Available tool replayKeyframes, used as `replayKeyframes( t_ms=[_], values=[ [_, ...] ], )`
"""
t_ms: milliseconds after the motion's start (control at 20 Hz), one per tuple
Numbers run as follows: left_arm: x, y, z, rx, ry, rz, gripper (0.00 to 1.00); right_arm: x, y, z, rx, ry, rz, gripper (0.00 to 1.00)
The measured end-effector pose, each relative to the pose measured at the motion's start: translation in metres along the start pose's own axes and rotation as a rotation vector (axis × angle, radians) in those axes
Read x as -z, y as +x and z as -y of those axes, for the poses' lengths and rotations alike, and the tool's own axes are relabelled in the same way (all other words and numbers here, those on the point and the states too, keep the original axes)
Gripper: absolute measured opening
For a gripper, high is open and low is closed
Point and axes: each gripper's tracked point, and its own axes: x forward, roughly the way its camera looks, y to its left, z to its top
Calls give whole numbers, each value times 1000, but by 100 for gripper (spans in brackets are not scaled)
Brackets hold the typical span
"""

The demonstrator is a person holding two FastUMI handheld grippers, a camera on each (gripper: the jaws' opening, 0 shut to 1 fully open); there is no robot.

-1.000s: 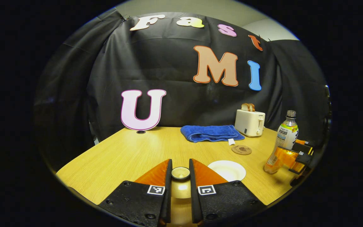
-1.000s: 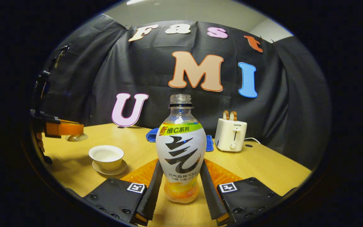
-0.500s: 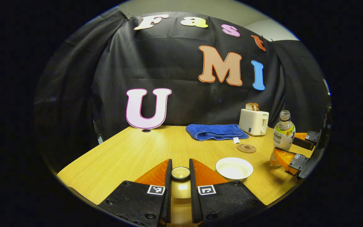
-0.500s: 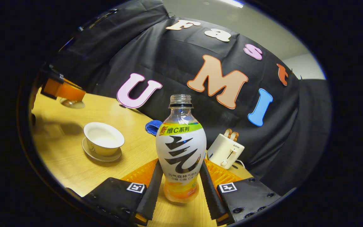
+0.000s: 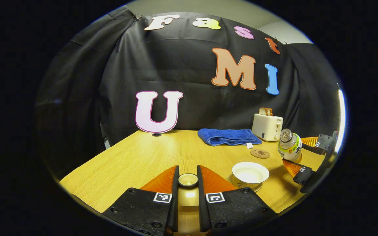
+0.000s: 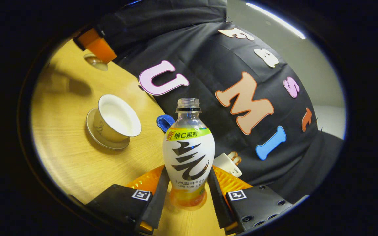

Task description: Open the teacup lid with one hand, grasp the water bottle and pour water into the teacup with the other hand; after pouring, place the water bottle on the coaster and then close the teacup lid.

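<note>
My left gripper (image 5: 188,180) is shut on the knob of the teacup lid (image 5: 188,180), held above the table. The white teacup (image 5: 250,172) stands open on its saucer (image 5: 258,188), to the right of the lid. In the right gripper view my right gripper (image 6: 187,183) is shut on the uncapped water bottle (image 6: 188,150), which is tilted toward the teacup (image 6: 118,117). The bottle (image 5: 288,145) also leans toward the cup in the left gripper view, held by the right gripper (image 5: 302,156). A round brown coaster (image 5: 260,153) lies behind the cup.
A folded blue towel (image 5: 227,136) and a white toaster (image 5: 267,127) with bread in it sit at the back of the wooden table (image 5: 143,160). The left gripper (image 6: 97,48) with the lid (image 6: 96,62) appears far off in the right gripper view.
The right gripper has tipped the bottle from upright toward the teacup and brought it closer to the cup. The left gripper keeps the lid held and has turned slightly left.
</note>
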Motion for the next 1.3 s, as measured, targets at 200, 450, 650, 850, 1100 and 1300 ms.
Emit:
replayKeyframes(
  t_ms=[200, 450, 650, 850, 1100, 1300],
  values=[
    [3, -3, -5, -8, -10, -6, 23, -2, 2, -9, -7, -134, 14, 70],
    [7, -2, -6, -8, -16, -11, 23, 1, 9, -14, -14, -257, 11, 70],
    [7, -3, -7, -12, -13, -8, 23, -2, 11, -17, -11, -359, 26, 69],
    [7, -3, -6, -11, -13, -9, 23, -7, -2, -25, -22, -487, 69, 70],
    [7, -4, -7, -14, -22, -8, 23, -4, 4, -22, -36, -553, 83, 70],
    [10, -4, -7, -15, -24, -17, 23, -4, 4, -23, -39, -648, 96, 69]
  ],
)
